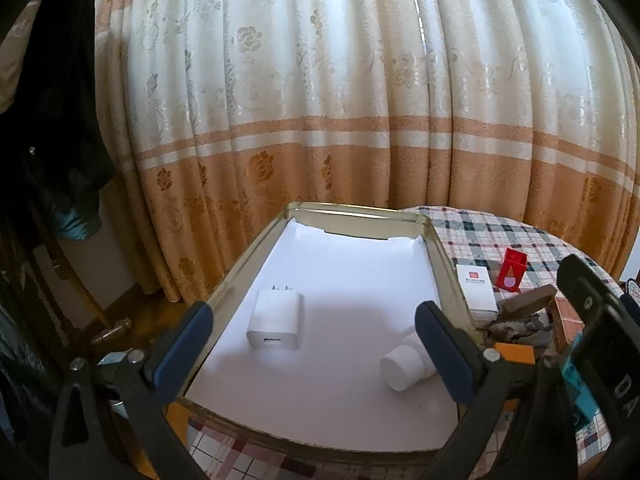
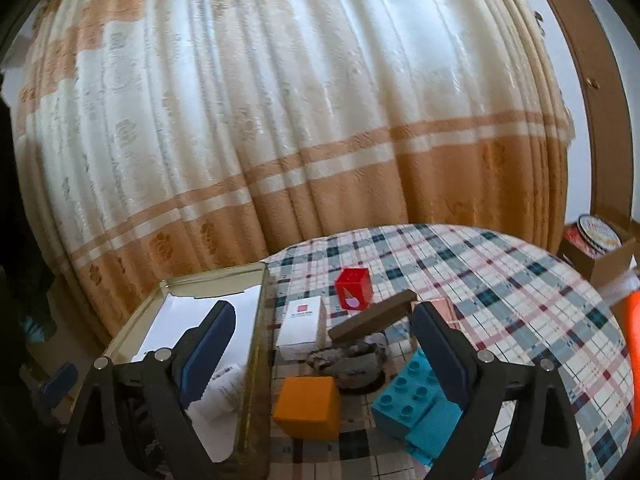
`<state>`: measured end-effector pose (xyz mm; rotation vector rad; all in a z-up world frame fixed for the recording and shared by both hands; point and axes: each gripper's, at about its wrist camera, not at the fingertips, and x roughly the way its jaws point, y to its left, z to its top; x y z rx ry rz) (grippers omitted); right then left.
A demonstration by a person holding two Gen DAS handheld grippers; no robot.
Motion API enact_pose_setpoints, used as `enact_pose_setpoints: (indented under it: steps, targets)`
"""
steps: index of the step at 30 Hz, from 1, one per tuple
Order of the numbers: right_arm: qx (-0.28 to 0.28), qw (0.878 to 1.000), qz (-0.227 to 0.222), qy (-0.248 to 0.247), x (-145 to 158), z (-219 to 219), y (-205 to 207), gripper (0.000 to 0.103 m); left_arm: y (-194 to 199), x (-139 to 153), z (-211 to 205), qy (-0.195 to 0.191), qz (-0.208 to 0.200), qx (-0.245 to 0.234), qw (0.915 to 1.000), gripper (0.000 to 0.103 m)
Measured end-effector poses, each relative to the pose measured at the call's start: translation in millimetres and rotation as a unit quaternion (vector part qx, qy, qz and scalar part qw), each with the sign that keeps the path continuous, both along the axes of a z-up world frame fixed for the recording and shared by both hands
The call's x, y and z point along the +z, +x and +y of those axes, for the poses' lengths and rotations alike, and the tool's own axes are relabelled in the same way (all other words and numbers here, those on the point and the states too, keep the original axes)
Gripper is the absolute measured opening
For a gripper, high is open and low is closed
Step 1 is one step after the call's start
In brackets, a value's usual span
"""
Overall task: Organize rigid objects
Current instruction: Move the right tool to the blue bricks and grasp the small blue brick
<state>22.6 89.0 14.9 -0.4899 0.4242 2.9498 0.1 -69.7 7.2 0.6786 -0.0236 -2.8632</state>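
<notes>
Left gripper (image 1: 314, 354): hovering low over the tin, jaws spread wide, nothing between them
Right gripper (image 2: 322, 350): also sitting wide open and empty, pads hanging over the loose pile on the table
Tin (image 1: 256, 248): gold-rimmed, lined with white paper, lying open on the left side of the plaid tablecloth (image 2: 500, 280)
Inside the tin: white charger (image 1: 276, 322) lying flat mid-left, white cylinder thing (image 1: 404, 362) lying on its side toward the right wall, the two well apart
Still sitting outside, just right of the tin: orange cube (image 2: 308, 406), teal brick (image 2: 416, 412), white box (image 2: 302, 326), red box (image 2: 354, 288), brown bar (image 2: 374, 320) leaning over a grey rock (image 2: 352, 356)
Backdrop: cream and orange curtain (image 1: 320, 100) hanging behind it all
</notes>
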Motion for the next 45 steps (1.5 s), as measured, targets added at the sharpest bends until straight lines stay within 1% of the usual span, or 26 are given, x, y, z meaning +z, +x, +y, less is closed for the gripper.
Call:
enact_pose_setpoints:
  steps: [6, 11, 15, 17, 19, 21, 23, 26, 28, 31, 33, 35, 36, 37, 38, 40, 43, 45]
  targets:
    - [-0.008, 1.000, -0.010, -0.016, -3.6, 10.2, 3.1, 0.092, 1.4, -0.9, -0.1, 0.009, -0.002, -0.005, 0.9999, 0.102]
    - [-0.019, 1.000, -0.019, -0.016, -5.8, 19.1, 4.9, 0.092, 2.4, -2.1, -1.3, 0.021, -0.007, -0.004, 0.9997, 0.102]
    - [-0.025, 0.998, -0.017, -0.049, -8.4, 34.9, 6.6, 0.092, 5.4, -1.9, 1.2, 0.022, 0.000, -0.009, 0.9997, 0.102]
    - [-0.033, 0.997, -0.026, -0.064, -11.1, 45.2, 5.2, 0.092, 6.6, -1.2, 0.2, 0.022, 0.002, -0.010, 0.9997, 0.102]
    - [-0.040, 0.997, -0.037, -0.062, -12.5, 53.1, 4.2, 0.092, 6.8, -1.5, 1.0, 0.022, 0.002, -0.010, 0.9997, 0.102]
    - [-0.043, 0.995, -0.039, -0.086, -17.1, 66.2, 7.4, 0.092, 7.4, -1.3, 0.9, 0.022, 0.000, -0.009, 0.9997, 0.102]
    - [-0.053, 0.993, -0.041, -0.099, -19.7, 75.0, 9.7, 0.092, 6.9, -0.8, 0.3, 0.022, 0.002, -0.010, 0.9997, 0.102]
    - [-0.064, 0.993, -0.052, -0.089, -19.8, 86.0, 10.3, 0.092, 7.1, -1.1, 2.2, 0.021, 0.003, -0.011, 0.9997, 0.102]
    - [-0.062, 0.991, -0.047, -0.107, -20.9, 95.1, 14.0, 0.092, 7.1, -1.2, 4.6, 0.017, 0.003, -0.013, 0.9998, 0.102]
    - [-0.074, 0.990, -0.064, -0.098, -22.0, 107.8, 14.7, 0.092, 9.7, -1.2, 9.9, 0.011, 0.006, -0.017, 0.9998, 0.102]
    - [-0.074, 0.989, -0.068, -0.108, -23.8, 116.6, 15.8, 0.092, 11.6, -1.1, 14.9, 0.010, 0.005, -0.022, 0.9997, 0.102]
    - [-0.074, 0.989, -0.083, -0.099, -24.1, 123.1, 14.5, 0.092, 11.9, -2.6, 20.3, 0.017, -0.004, -0.032, 0.9993, 0.102]
    - [-0.074, 0.990, -0.088, -0.083, -22.4, 124.2, 14.2, 0.092, 11.7, -3.0, 23.0, 0.024, -0.008, -0.039, 0.9989, 0.102]
    - [-0.069, 0.990, -0.089, -0.078, -21.8, 125.4, 14.8, 0.092, 12.0, -3.3, 27.0, 0.023, -0.009, -0.043, 0.9988, 0.102]
    - [-0.053, 0.991, -0.088, -0.083, -21.0, 127.4, 15.1, 0.092, 12.1, -3.2, 30.1, 0.018, -0.008, -0.043, 0.9989, 0.102]
    - [-0.029, 0.992, -0.102, -0.074, -21.3, 125.9, 11.7, 0.092, 13.9, -2.6, 37.8, 0.004, -0.004, -0.052, 0.9986, 0.102]
    - [0.029, 0.989, -0.143, -0.036, -25.7, 115.8, 5.0, 0.092, 17.9, -0.8, 44.8, -0.008, 0.005, -0.061, 0.9981, 0.102]
    - [0.048, 0.987, -0.149, -0.019, -28.5, 112.8, 9.5, 0.092, 19.2, 0.6, 47.1, -0.012, 0.010, -0.068, 0.9976, 0.102]
